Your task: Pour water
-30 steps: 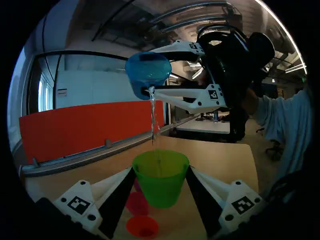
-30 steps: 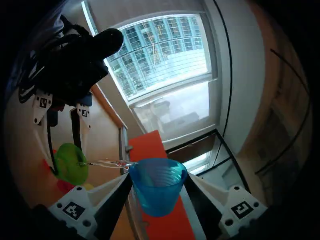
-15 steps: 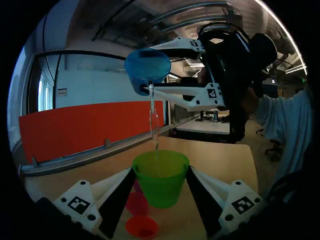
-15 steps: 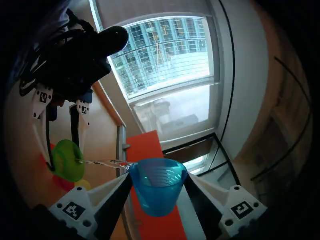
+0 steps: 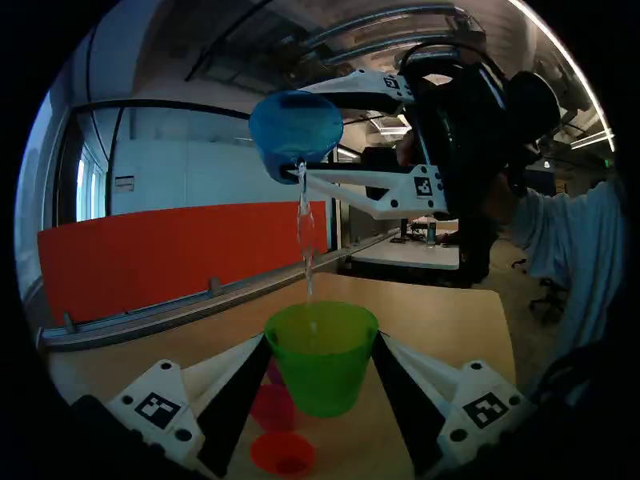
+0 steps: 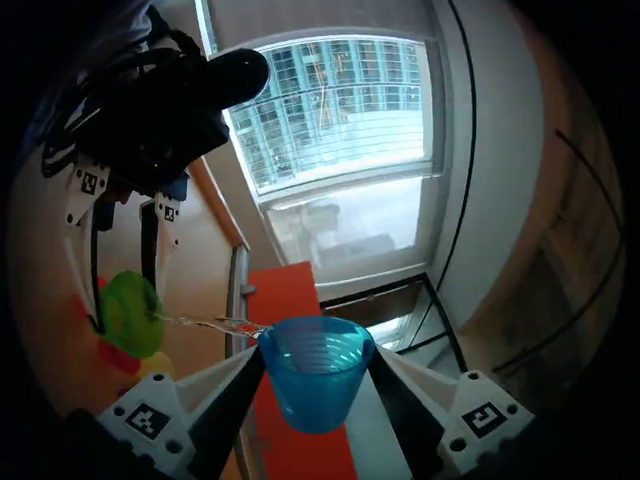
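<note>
My left gripper is shut on a green cup, held upright above the wooden table. Above it the right gripper, held by a person's hand, is shut on a blue cup tipped onto its side. A thin stream of water falls from the blue cup's rim into the green cup. In the right gripper view my right gripper is shut on the blue cup, and the water runs across to the green cup held by the left gripper.
Small red and pink cups stand on the table under the green cup. An orange partition runs along the table's far edge. A sleeve is at the right. A large window is behind.
The blue cup has tipped a little further and the stream keeps falling into the green cup. The green cup has stayed still in my left gripper.
</note>
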Demonstrator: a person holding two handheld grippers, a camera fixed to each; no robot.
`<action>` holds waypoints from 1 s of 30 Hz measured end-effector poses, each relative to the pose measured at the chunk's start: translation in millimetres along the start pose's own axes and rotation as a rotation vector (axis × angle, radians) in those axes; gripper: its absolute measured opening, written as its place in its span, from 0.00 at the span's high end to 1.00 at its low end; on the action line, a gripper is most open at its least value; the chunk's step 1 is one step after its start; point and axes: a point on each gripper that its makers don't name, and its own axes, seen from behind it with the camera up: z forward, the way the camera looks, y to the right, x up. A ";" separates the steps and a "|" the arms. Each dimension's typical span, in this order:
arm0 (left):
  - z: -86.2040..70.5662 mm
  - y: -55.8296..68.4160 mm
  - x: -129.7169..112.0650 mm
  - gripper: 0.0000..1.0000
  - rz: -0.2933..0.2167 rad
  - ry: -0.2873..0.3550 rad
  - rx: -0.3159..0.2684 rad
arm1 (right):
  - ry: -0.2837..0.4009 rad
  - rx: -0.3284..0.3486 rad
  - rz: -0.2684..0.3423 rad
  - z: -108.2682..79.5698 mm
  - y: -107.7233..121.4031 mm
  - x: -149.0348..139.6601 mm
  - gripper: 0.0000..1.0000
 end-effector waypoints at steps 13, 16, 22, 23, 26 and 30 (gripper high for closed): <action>0.4 1.8 0.4 0.13 -0.003 0.000 -0.004 | -0.005 -0.008 -0.059 -0.7 3.5 1.0 0.09; 0.8 1.6 0.1 0.13 -0.004 0.000 -0.003 | -0.006 -0.010 -0.074 -0.9 4.7 1.0 0.09; 1.6 1.6 -0.6 0.13 -0.005 -0.001 -0.004 | -0.008 -0.012 -0.108 -0.8 5.7 0.8 0.09; 1.7 1.7 -0.5 0.13 -0.005 -0.001 -0.004 | -0.008 -0.012 -0.113 -0.7 5.7 0.6 0.09; 2.1 1.7 -0.1 0.13 -0.005 -0.001 -0.004 | -0.009 -0.012 -0.128 -0.1 6.2 -0.1 0.09; 1.9 1.6 0.1 0.13 -0.005 -0.001 -0.004 | -0.010 -0.013 -0.151 0.7 7.1 -0.3 0.09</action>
